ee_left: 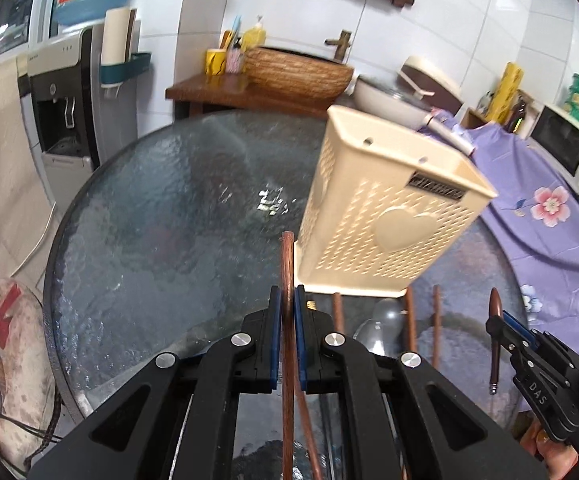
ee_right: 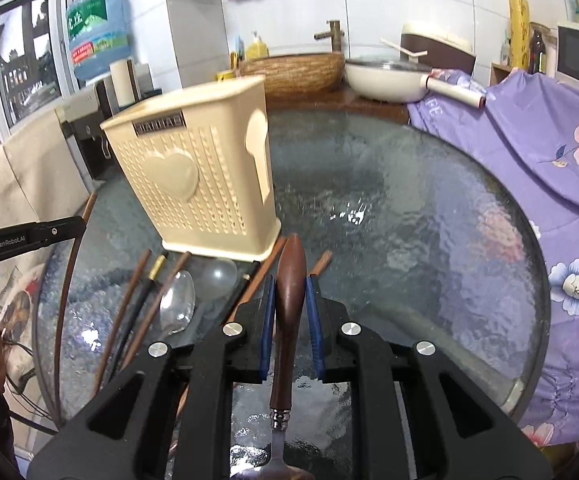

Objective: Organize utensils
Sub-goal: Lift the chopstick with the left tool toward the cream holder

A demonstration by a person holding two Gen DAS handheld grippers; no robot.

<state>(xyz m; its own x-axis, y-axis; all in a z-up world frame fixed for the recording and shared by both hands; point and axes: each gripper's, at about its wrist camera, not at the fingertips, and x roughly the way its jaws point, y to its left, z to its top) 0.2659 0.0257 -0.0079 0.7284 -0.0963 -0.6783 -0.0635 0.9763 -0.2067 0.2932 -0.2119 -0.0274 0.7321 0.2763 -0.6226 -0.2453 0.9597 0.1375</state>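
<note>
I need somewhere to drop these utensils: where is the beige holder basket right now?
The beige holder basket stands on the glass table, left of centre in the right wrist view, just behind the loose chopsticks and clear spoon.

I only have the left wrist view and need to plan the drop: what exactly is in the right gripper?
Observer: The right gripper is shut on a wooden-handled spoon. A metal collar and bowl hang below the jaws, toward the camera.
Operator: Any marking I can't see from my side?
Observer: The cream holder has a spoon shape moulded on its narrow side wall.
Operator: What else is still loose?
Observer: Among the sticks lying in front of the holder is a black chopstick with a gold band.
</note>
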